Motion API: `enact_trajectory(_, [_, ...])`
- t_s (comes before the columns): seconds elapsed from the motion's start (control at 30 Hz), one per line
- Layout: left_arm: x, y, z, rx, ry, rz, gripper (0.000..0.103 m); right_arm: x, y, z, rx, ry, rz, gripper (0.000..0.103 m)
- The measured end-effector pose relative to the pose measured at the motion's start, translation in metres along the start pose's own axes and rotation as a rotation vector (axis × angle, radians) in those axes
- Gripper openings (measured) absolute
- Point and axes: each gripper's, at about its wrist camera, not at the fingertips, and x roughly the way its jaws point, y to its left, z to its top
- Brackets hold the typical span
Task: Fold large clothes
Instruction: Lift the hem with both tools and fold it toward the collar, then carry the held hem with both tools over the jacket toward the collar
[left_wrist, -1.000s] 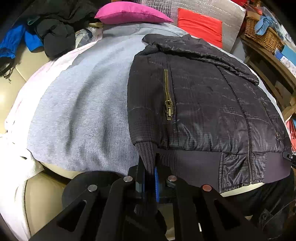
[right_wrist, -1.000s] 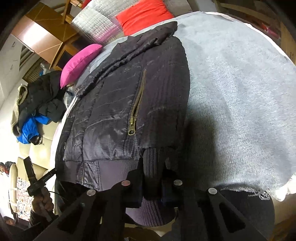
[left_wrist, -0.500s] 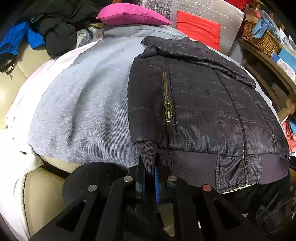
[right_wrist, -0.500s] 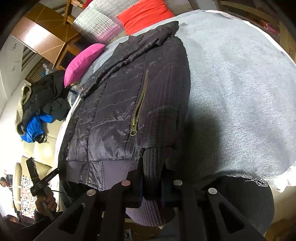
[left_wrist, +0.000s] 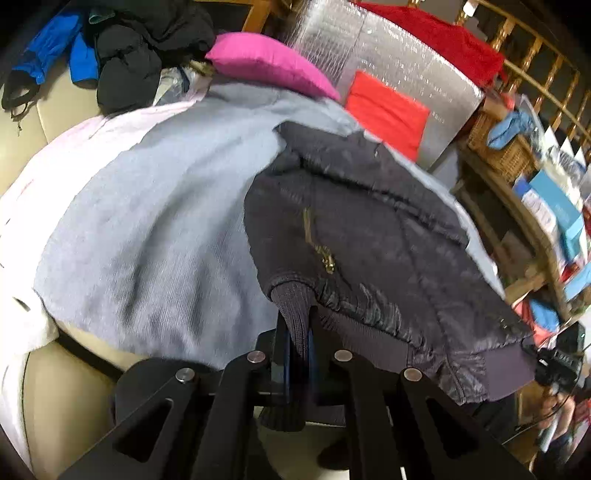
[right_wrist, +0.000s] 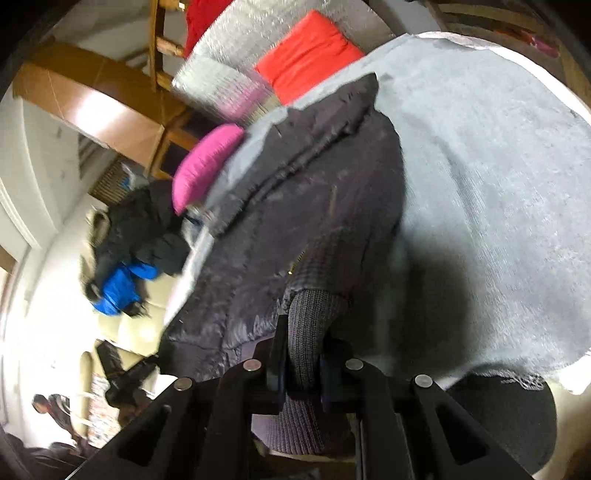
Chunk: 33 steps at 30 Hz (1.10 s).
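Both tongs, left (left_wrist: 297, 341) and right (right_wrist: 301, 360), clamp the jacket's (left_wrist: 376, 236) ribbed hem at the near edge; its length runs away toward the far edge.

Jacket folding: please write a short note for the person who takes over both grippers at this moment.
Left gripper: shut on the ribbed hem at one bottom corner of the dark jacket.
Right gripper: shut on the ribbed hem at the other bottom corner.
Where: the jacket lies front up on the grey blanket, collar toward the pink cushion, hem end raised off the blanket at both grips.
Done: both corners gripped, sides look tucked in.
Left: probably carry the hem toward the collar, lay it down, release, smooth.
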Motion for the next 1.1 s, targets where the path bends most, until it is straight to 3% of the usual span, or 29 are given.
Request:
enact_trajectory(0.37, [-0.022,-0.015,0.038,-0.039,-0.126,-0.092,0.008,-0.026,0.026,0.03,0.001,-0.143,0.136,0.013])
enact_trajectory(0.63, [-0.012,-0.015,0.031,-0.026,-0.087,-0.054,0.008,-0.017,0.017,0.023,0.027,-0.138,0.132,0.013])
enact_trajectory(0.93, [-0.019,-0.016,0.042,-0.024,-0.124,-0.065,0.008,-0.025,0.025,0.033,0.003,-0.167,0.146,0.013])
enact_trajectory(1.1, [-0.011,-0.013,0.04,-0.031,-0.101,-0.051,0.008,-0.023,0.026,0.033,-0.002,-0.167,0.138,0.013])
